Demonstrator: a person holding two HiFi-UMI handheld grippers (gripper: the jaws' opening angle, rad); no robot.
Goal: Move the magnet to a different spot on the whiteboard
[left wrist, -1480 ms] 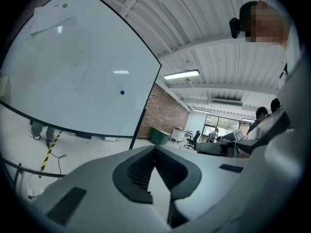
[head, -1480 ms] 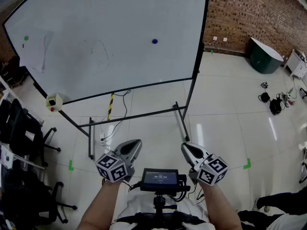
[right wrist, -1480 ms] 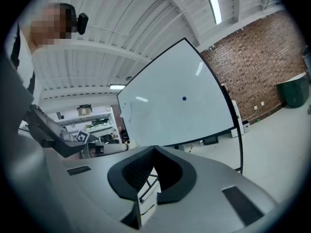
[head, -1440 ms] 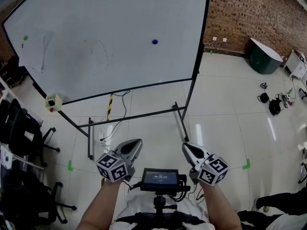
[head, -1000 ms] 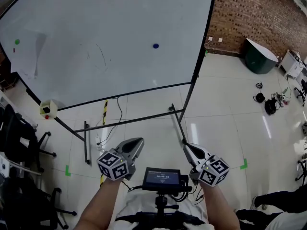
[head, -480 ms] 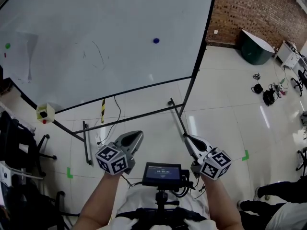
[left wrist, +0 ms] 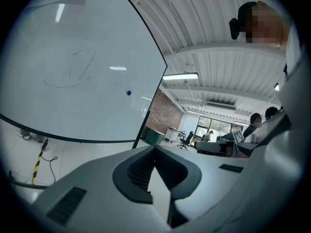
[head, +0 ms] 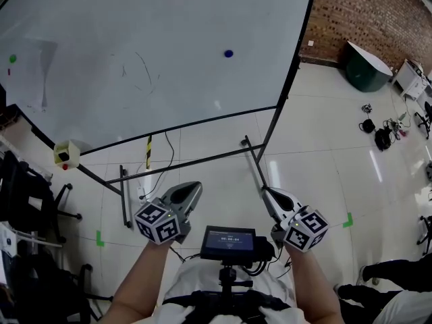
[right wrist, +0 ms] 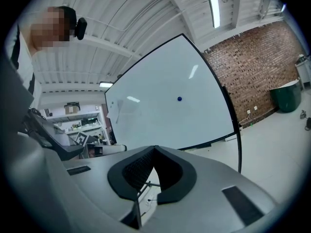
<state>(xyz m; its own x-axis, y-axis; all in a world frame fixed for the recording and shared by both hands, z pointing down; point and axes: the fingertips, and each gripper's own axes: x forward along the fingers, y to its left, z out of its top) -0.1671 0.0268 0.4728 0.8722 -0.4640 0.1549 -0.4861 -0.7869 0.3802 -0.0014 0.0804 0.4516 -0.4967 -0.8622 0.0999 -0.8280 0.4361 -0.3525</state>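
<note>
The left tool [head: 188, 193] has its jaws closed together, tips meeting, with nothing between them. The right tool [head: 273, 198] looks the same: jaws together and empty. Both are held low in front of the person's body, side by side but apart, tips pointing forward toward the whiteboard [head: 101, 25]. Between them, just behind the tips, a small dark screen [head: 228, 242] sits on a mount.

Just ahead of the tools is pale tiled floor [head: 317, 167], and on it stand the black legs [head: 253, 171] of the board's frame; in the head view one leg runs down close to the right tool's tips. A green tape mark [head: 99, 237] lies on the floor left of the left tool, and another [head: 348, 220] right of the right tool.

The whiteboard stands well beyond both tools. The magnet [head: 229, 54], a small blue dot, sticks to the right part of the board, well apart from either tool and roughly ahead of the gap between them. In the right gripper view it sits above the jaws and a little right; in the left gripper view, above and a little left.

Faint pen scribbles [head: 138, 73] mark the board left of the magnet, and a green dot [head: 12, 59] sits at the far left. A yellow box [head: 63, 155] hangs at the board's lower left corner, ahead and left of the left tool. A brick wall [head: 378, 12] rises far ahead and right of the right tool.
</note>
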